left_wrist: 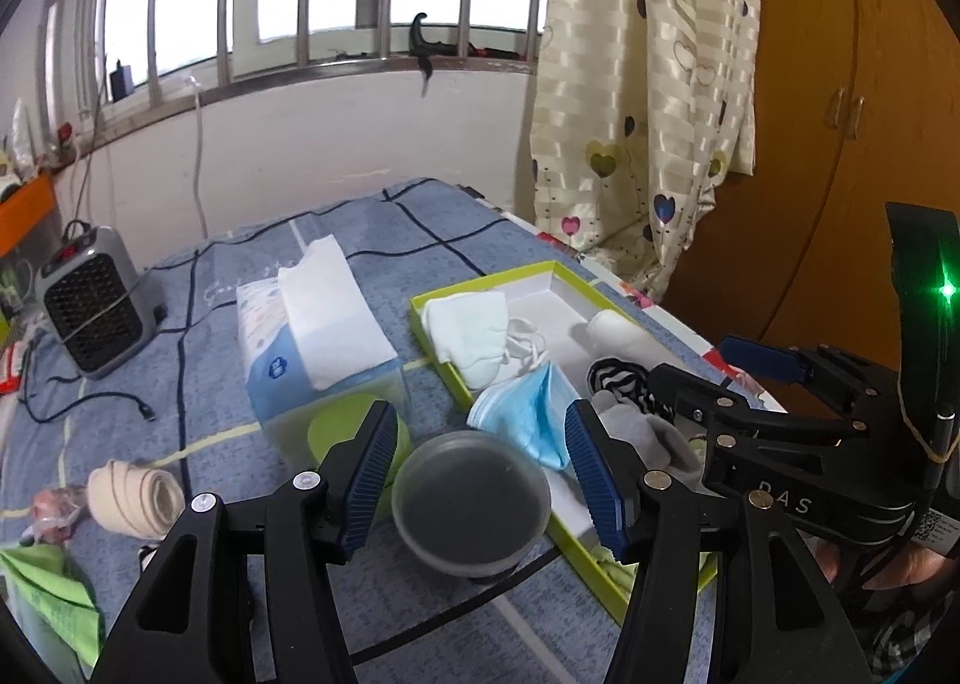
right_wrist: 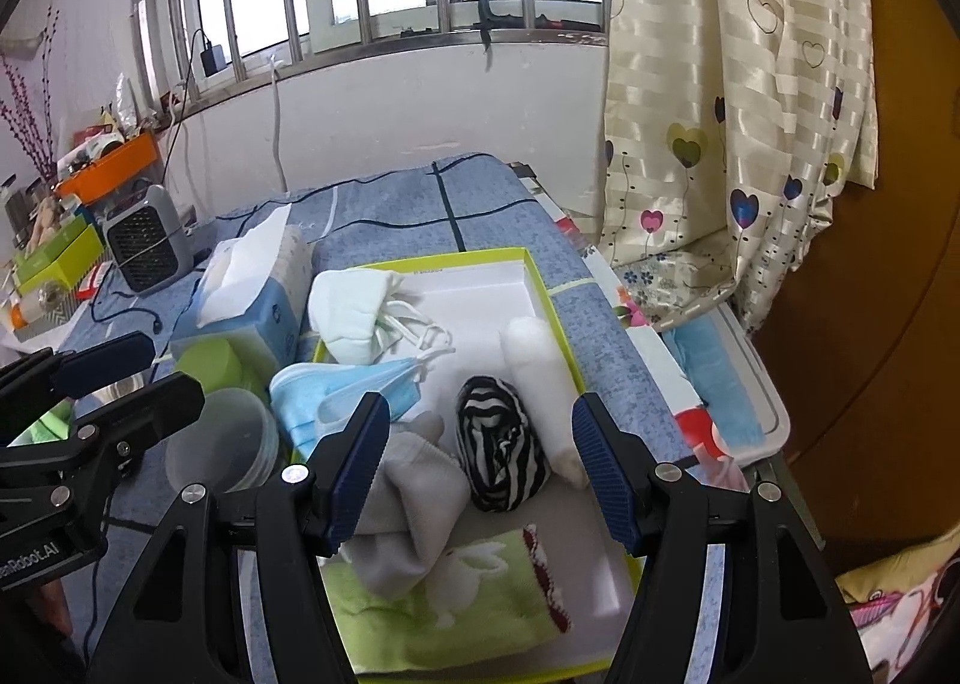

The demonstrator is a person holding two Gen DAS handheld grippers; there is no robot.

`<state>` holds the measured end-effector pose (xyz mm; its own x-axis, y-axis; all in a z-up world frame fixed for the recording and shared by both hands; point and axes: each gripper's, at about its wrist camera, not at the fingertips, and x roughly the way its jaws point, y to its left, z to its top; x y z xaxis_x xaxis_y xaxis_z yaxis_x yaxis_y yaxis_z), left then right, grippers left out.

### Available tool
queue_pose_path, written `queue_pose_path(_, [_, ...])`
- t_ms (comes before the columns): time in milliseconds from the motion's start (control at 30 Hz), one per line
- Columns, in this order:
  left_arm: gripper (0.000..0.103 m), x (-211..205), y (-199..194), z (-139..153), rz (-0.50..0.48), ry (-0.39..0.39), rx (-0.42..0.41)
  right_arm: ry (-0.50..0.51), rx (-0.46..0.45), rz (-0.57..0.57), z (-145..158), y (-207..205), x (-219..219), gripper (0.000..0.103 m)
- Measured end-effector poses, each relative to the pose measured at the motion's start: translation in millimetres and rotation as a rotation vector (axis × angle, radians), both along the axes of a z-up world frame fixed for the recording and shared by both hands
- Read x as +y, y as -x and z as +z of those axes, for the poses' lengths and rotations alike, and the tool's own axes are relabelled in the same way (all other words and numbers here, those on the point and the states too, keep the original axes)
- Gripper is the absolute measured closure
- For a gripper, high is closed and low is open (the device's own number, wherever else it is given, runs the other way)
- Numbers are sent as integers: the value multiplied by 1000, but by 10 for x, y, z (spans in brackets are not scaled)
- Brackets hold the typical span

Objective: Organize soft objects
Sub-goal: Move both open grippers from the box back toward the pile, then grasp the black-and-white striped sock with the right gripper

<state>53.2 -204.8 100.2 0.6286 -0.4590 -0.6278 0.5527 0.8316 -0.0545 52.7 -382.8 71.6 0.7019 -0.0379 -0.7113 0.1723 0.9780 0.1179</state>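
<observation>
Green towel [right_wrist: 456, 606] lies nearest, at the near end of the lime-rimmed tray [right_wrist: 543, 288], with a grey sock [right_wrist: 414, 498], striped sock [right_wrist: 501, 459] and blue mask [right_wrist: 336, 396] packed beyond it. Both the right gripper [right_wrist: 480, 474] and left gripper [left_wrist: 480, 480] hang with jaws apart, holding nothing. Left of the tray, a tan bandage roll [left_wrist: 135, 495] waits; reaching for it risks knocking the clear plastic cup [left_wrist: 471, 510] just beside the tray, or dragging the mask off the rim.
</observation>
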Motion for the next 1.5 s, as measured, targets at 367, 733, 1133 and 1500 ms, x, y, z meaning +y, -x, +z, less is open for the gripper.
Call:
queue_pose_path(367, [45, 293, 150, -23, 25, 17, 6, -19, -48, 16, 103, 144, 210, 34])
queue_pose_path(733, [45, 687, 263, -25, 65, 36, 2, -24, -69, 59, 174, 228, 460, 34])
queue_pose_path(1133, [44, 1338, 307, 10, 168, 63, 16, -25, -86, 237, 244, 141, 1081, 34])
queue_pose_path(1500, [43, 1912, 301, -45, 278, 72, 14, -15, -54, 372, 176, -28, 1623, 34])
